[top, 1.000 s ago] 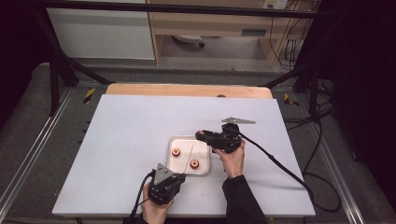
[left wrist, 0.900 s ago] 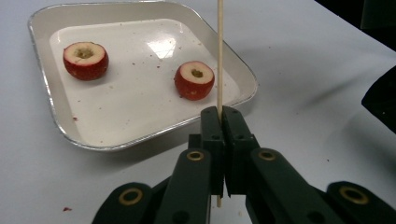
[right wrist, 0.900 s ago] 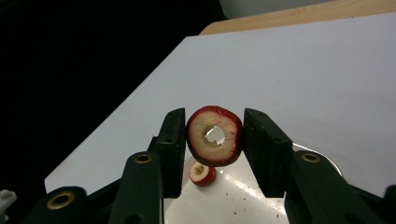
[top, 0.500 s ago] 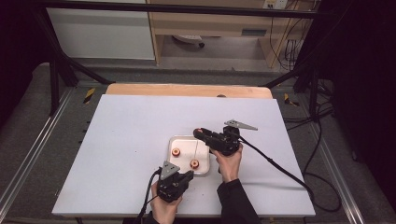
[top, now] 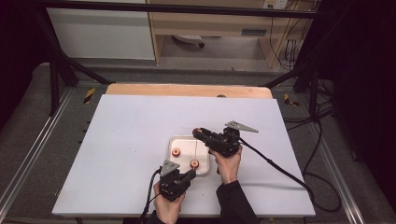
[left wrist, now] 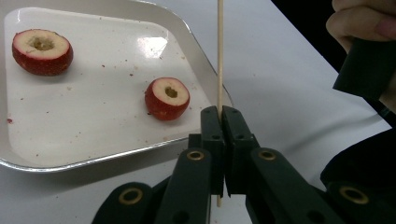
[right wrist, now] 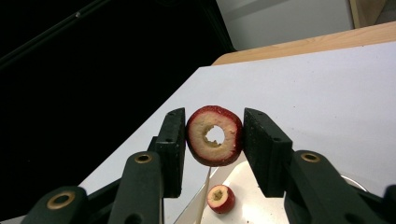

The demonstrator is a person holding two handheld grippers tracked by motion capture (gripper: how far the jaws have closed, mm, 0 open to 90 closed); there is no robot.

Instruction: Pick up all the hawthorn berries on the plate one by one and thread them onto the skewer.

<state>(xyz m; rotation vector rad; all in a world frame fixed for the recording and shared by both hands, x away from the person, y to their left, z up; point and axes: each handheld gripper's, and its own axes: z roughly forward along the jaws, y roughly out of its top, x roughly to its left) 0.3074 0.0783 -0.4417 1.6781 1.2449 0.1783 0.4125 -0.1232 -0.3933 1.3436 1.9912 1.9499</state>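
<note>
My left gripper is shut on a thin wooden skewer that stands upright just past the near right corner of the white tray. Two cored red fruits lie in that tray. My right gripper is shut on a third cored red fruit, held on edge with its hole facing the camera. Below it I see the skewer's tip and one fruit in the tray. From above, the left gripper sits at the tray's near edge and the right gripper hovers over its far right corner.
The tray lies in the middle of a white tabletop with a wooden strip along the far edge. The right gripper's cable trails off to the right. Dark frame legs and shelving stand beyond the table.
The left gripper has edged a little to the right along the tray's near edge with the skewer in it. The right gripper and its fruit have kept their place.
</note>
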